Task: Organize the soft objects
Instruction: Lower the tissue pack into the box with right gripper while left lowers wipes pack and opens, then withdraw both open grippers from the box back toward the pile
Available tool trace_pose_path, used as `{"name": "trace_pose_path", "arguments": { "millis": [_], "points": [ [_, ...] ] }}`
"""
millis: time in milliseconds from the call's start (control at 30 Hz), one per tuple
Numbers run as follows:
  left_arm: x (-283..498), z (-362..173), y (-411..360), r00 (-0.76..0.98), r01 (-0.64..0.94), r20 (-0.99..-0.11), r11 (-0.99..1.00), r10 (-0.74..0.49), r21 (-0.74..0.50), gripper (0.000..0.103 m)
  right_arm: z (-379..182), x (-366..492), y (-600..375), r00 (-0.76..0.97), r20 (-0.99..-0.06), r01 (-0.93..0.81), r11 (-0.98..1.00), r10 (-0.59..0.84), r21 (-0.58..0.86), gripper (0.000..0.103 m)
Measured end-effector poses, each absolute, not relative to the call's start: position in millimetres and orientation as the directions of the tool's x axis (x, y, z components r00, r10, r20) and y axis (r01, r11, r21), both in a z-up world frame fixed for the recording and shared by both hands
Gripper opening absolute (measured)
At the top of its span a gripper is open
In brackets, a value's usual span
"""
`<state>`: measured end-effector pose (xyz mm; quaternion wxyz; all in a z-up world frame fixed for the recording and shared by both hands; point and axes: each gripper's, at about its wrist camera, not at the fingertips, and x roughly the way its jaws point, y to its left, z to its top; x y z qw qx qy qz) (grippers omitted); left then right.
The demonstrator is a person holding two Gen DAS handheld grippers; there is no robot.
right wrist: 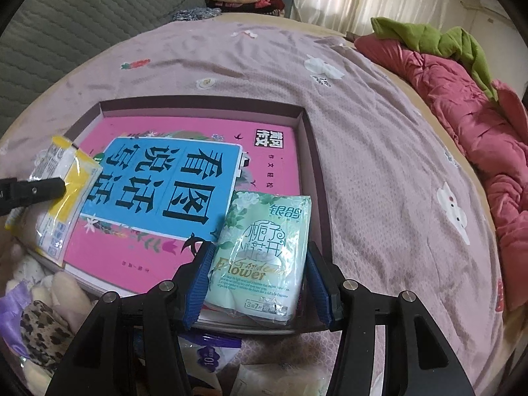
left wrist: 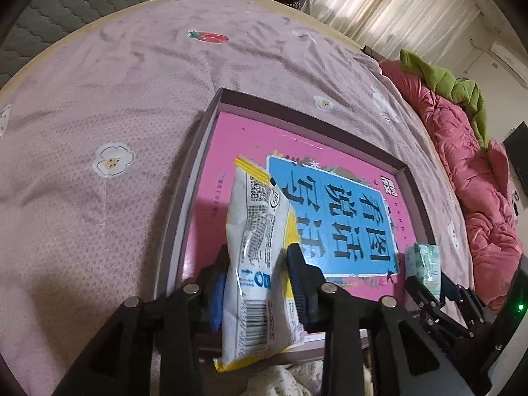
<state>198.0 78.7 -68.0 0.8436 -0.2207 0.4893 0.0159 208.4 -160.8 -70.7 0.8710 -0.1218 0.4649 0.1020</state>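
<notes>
A white-and-yellow plastic snack packet [left wrist: 260,264] is clamped in the left gripper [left wrist: 257,277], a pale green tissue pack [right wrist: 264,257] in the right gripper [right wrist: 259,283]; both are held over the shallow cardboard box [right wrist: 310,151], unreleased. Other soft items below the jaws are left unsorted.

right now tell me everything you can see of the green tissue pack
The green tissue pack is a soft, clear-wrapped pocket pack, pale mint with white flowers, Chinese characters and the word "Flower" in gold. A small label sits at its near end. It lies lengthwise between the right tongs, whose blue pads flank its sides. It sits over the near right corner of the shallow box, overlapping the pink book inside.
</notes>
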Motion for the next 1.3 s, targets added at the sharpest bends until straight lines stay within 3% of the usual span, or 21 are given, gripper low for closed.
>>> {"name": "trace_pose_path", "arguments": {
  "millis": [200,1300],
  "points": [
    [193,-68,75,0.503,-0.240,-0.852,0.923,-0.146,-0.300,0.041,-69,206,-161,0.546,-0.836,-0.284,0.952,0.060,-0.118,0.064],
    [156,-46,76,0.523,-0.235,-0.835,0.912,-0.172,-0.336,0.042,-19,165,-201,0.596,-0.796,-0.180,0.984,0.103,-0.008,0.069]
  ]
}}
